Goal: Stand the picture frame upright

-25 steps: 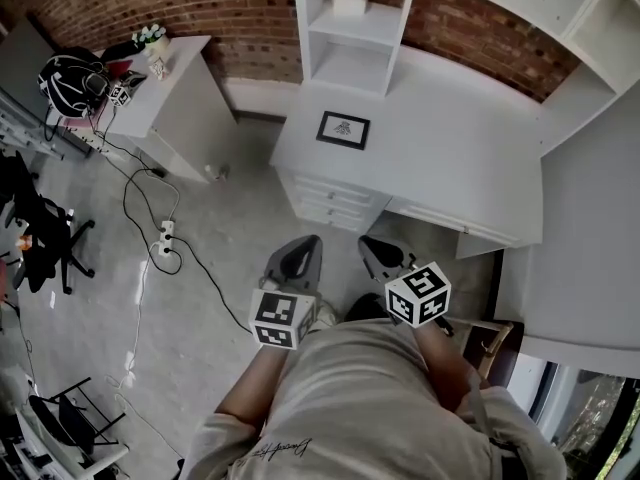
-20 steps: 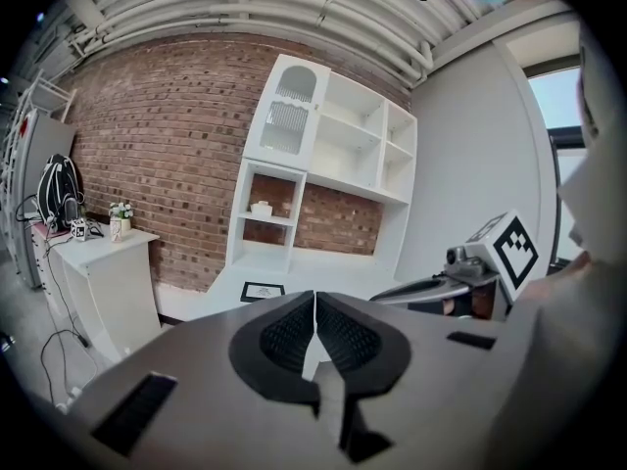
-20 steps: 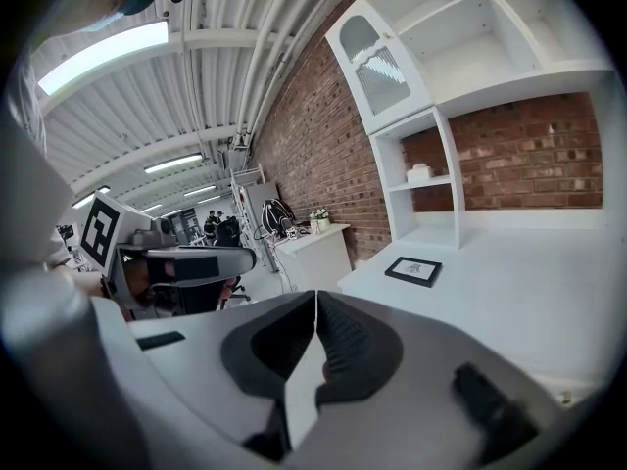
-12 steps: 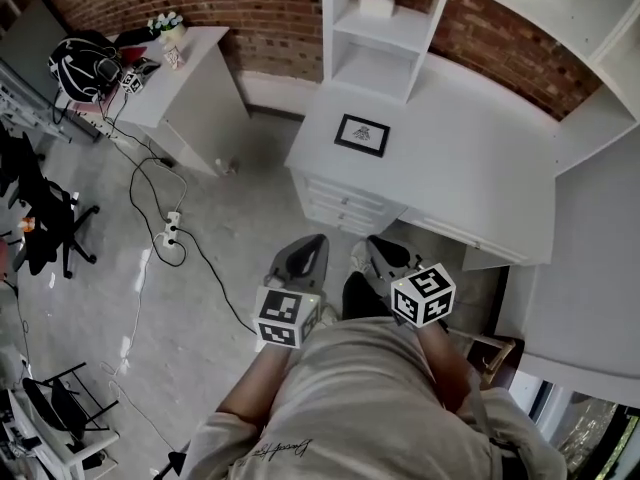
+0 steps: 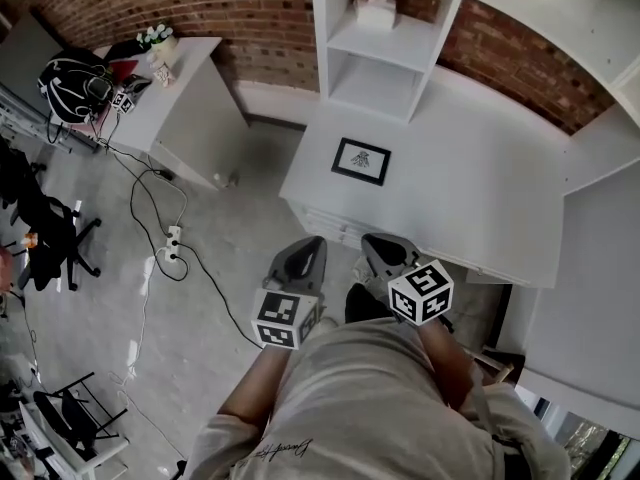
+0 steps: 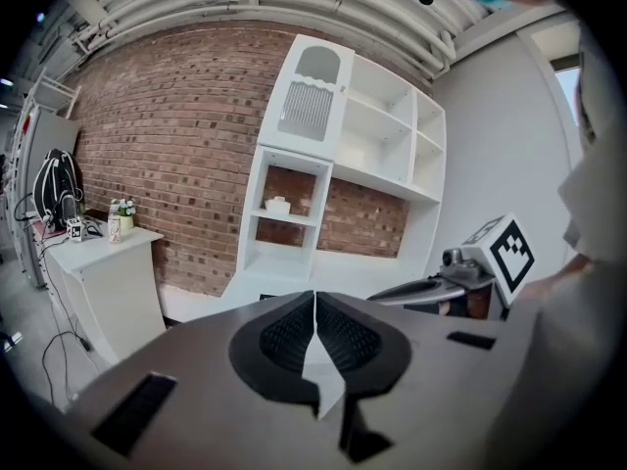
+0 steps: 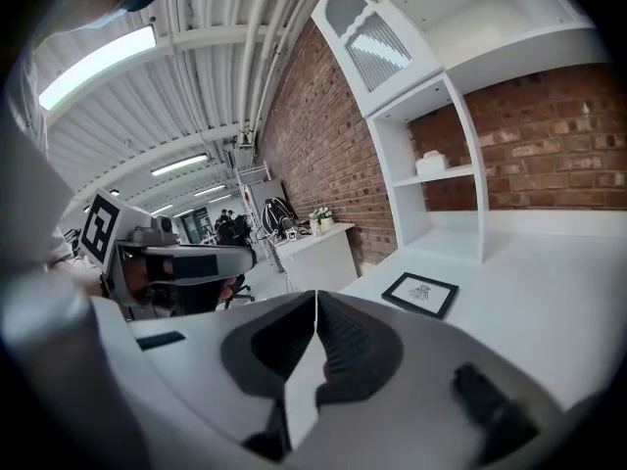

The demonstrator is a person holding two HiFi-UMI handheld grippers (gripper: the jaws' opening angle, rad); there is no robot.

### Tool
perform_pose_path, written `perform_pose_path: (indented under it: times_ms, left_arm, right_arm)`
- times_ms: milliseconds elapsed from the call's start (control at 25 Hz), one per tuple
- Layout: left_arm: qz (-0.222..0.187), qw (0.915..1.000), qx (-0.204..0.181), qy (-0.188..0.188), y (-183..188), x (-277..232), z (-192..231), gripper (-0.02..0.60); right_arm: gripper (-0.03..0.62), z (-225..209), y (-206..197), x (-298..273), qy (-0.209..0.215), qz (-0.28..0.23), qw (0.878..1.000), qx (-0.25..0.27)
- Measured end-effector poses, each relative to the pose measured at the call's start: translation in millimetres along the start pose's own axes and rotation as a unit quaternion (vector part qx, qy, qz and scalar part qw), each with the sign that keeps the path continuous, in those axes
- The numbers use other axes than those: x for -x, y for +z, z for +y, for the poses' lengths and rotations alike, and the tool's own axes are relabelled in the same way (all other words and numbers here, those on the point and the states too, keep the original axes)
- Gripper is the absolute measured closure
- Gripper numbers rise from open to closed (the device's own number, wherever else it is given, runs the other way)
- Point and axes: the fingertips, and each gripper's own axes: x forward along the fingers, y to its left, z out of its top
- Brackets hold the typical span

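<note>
Two grippers, both held low by the person's torso, on the near side of the desk (image 5: pixel 480 193) and touching nothing.

- Left gripper (image 6: pixel 314 300): jaws closed against each other, nothing between the ribbed pads.
- Right gripper (image 7: pixel 316 300): jaws likewise together, empty. It sits just right of the left one, and both point toward the far wall.
- Picture frame (image 5: pixel 361 160): lies flat, face up, on the left part of the white desk. It has a dark border, a pale mat and a small dark drawing in the middle. It is not upright. It is well apart from both grippers, on their far side, with bare desktop all round it.
- Shelf unit (image 5: pixel 385 43): stands on the desk just beyond the frame, against the brick wall. A small pale box (image 5: pixel 376 10) sits on its upper shelf.
- Far left: a white side table (image 5: pixel 190 93) carries a small potted plant (image 5: pixel 155 38), with a black bag (image 5: pixel 68 76) at its left end.
- Left floor: cables trail to a power strip (image 5: pixel 168 243).
</note>
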Motion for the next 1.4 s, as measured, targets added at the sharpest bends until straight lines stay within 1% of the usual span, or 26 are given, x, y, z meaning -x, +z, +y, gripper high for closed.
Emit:
perform_pose_path:
  times_ms: [240,400,560,760,1120,1280,1400]
  left_arm:
    - [0.003,1.0,0.002,0.002,29.6,-62.6,12.6,0.563]
    - [0.001,1.0,0.003,0.005,46.2,-97.9,16.3,0.564]
    - [-0.005,0.9999,0.003,0.013,62.0,-125.5,21.6,0.564]
    - [-0.005,0.9998,0.007,0.02,72.8,-151.3,21.0,0.563]
    - [0.01,0.9997,0.009,0.019,75.4,-181.6,28.5,0.563]
    - [0.022,0.9997,0.01,0.009,73.2,-194.0,36.1,0.563]
    - [0.036,0.9993,0.009,-0.004,70.7,-203.9,43.0,0.564]
  right_arm:
    - [0.565,-61.9,38.4,-22.2,0.002,-0.005,1.0,0.006]
    - [0.565,-96.4,53.8,-32.7,0.007,-0.003,1.0,0.007]
    - [0.565,-122.4,69.6,-43.1,0.016,-0.006,1.0,0.014]
    - [0.565,-149.4,84.9,-45.9,0.025,-0.011,0.999,0.017]
    - [0.565,-180.9,84.1,-56.4,0.017,-0.008,1.0,-0.012]
    - [0.565,-186.7,77.8,-63.1,0.006,-0.001,1.0,-0.027]
    - [0.565,-194.3,77.7,-68.2,-0.01,-0.001,0.999,-0.039]
